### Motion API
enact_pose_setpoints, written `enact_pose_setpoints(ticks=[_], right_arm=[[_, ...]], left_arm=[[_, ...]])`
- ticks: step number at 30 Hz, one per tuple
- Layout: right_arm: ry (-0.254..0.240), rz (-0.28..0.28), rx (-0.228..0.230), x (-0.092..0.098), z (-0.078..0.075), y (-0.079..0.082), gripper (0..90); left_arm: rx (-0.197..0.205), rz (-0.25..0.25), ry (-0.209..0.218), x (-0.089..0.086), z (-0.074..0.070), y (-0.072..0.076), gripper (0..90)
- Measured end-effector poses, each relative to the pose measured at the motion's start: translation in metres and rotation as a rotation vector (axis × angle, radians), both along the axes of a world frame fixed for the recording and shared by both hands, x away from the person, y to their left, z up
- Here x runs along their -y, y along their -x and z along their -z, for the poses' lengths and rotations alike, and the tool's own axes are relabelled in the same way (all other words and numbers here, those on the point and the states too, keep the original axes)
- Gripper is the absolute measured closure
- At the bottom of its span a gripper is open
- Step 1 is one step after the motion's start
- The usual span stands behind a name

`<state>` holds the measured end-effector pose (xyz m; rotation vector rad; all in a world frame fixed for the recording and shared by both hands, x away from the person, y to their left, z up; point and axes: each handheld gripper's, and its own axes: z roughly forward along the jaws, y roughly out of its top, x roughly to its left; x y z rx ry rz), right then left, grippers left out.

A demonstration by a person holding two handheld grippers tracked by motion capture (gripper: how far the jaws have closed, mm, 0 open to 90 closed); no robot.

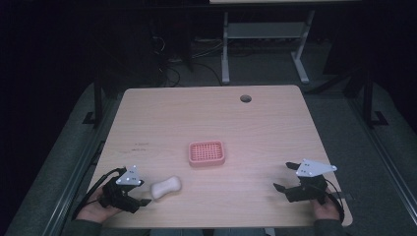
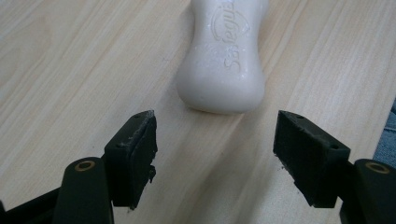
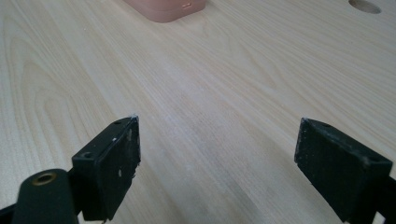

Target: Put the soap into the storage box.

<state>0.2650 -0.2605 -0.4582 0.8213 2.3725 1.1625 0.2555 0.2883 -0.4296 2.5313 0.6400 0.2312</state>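
The fingers of the left gripper stand wide apart with nothing between them. The white waisted bar of soap lies on the pale wooden table just ahead of the jaws, its long axis running straight away along the gripper's line. The right gripper, also spread and empty, sits well apart; the left is nearer. The pink slotted plastic soap dish stands beyond, mid-table.

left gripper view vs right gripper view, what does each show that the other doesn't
Left gripper view: a white bar of soap lying just ahead of the open left gripper, not touched by it. Right gripper view: the corner of a pink soap dish and a round hole in the table, far beyond the open right gripper. Both: the light wooden table and two black jaws standing apart.
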Motion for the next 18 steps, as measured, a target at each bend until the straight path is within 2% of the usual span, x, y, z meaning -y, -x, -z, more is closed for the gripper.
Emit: enact_pose_setpoints(ticks=[18], right_arm=[[-0.009, 0.001, 0.003, 0.0008, -0.001, 0.0001, 13.6]], left_arm=[[0.014, 0.022, 0.004, 0.0084, -0.005, -0.0034, 28.8]])
